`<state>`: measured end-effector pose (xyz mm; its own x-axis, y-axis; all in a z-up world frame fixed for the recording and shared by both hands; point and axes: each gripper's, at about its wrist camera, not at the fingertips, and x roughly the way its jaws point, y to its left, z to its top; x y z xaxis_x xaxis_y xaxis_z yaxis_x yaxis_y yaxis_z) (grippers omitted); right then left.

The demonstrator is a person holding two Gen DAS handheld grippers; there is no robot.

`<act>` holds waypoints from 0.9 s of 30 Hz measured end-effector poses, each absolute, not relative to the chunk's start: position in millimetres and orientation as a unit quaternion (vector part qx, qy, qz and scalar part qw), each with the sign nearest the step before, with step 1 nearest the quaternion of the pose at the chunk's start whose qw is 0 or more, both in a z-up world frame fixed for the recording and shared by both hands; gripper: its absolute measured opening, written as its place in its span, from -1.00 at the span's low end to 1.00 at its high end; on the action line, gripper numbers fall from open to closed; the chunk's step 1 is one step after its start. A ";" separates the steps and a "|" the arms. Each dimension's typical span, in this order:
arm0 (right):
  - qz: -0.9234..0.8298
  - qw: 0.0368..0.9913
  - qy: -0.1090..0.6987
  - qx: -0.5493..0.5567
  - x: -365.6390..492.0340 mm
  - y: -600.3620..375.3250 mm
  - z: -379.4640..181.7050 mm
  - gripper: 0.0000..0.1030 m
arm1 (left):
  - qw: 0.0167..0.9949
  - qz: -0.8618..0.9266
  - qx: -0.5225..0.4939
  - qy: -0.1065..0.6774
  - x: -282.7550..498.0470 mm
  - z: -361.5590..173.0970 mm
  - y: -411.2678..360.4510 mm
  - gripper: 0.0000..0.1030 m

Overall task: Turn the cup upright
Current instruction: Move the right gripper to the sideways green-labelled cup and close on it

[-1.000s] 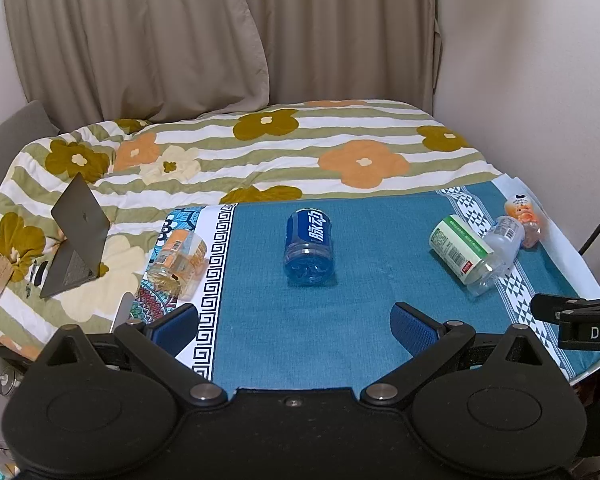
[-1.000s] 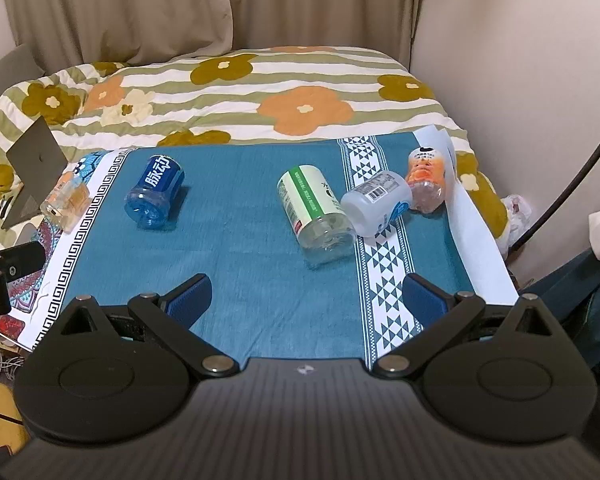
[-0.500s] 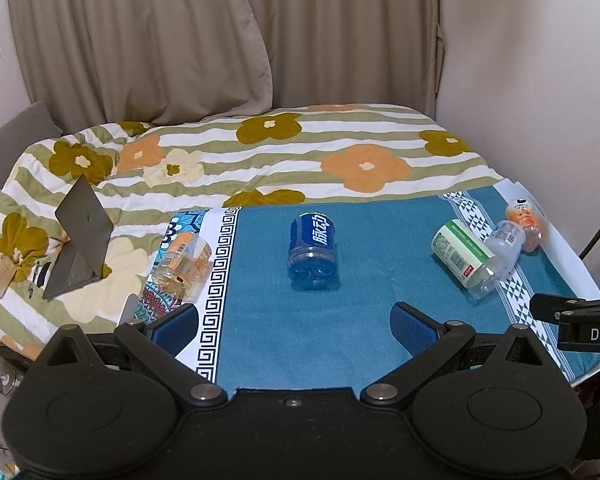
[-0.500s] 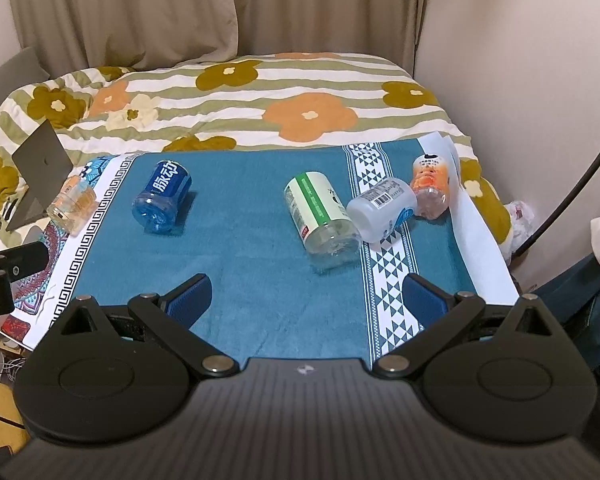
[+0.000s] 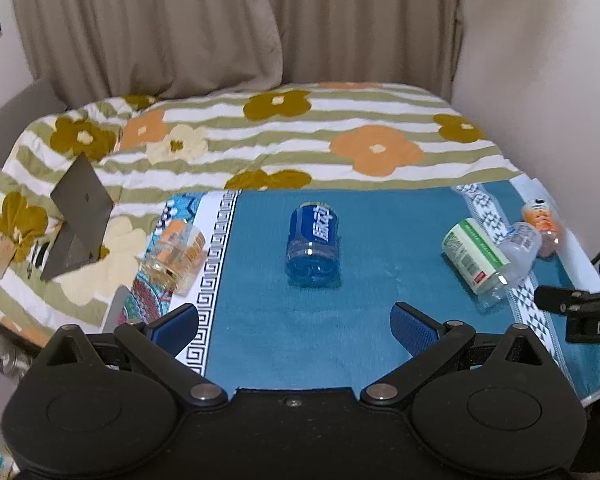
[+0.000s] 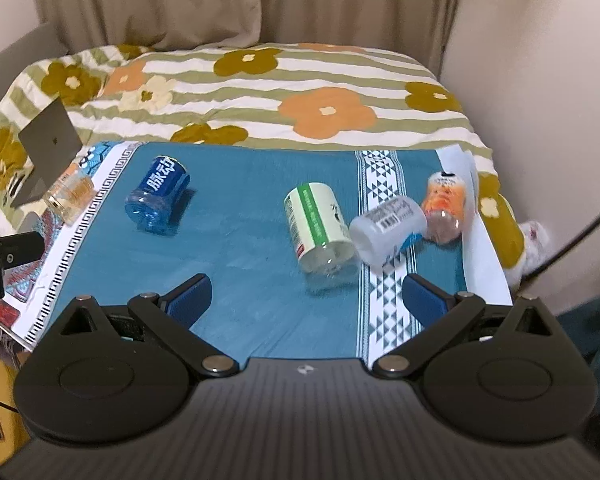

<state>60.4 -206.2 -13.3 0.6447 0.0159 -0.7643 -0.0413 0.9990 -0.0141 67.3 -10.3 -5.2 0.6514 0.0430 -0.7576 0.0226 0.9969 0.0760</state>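
Five cut-down plastic cups lie on their sides on the teal patterned cloth (image 5: 260, 340) covering the desk. The left hand-held gripper (image 5: 294, 322) hovers spread and empty just short of the blue-labelled translucent cup (image 5: 313, 240), which lies well apart from the rest. The right hand-held gripper (image 6: 306, 294), also spread and empty, faces the green-and-white labelled cup (image 6: 318, 224), which touches the clear white-labelled cup (image 6: 388, 228); beside that lies the orange-labelled cup (image 6: 444, 206). The amber-labelled clear cup (image 5: 176, 254) sits by the cloth's left border. The round, thin walls probably roll or buckle under a pinch, and lifting the green cup may knock its neighbour toward the desk edge.
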 end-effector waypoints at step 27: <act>0.182 0.838 0.502 -0.112 234.4 -220.2 -125.5 0.93 | 0.857 0.060 0.009 0.512 131.5 -91.9 -51.7 1.00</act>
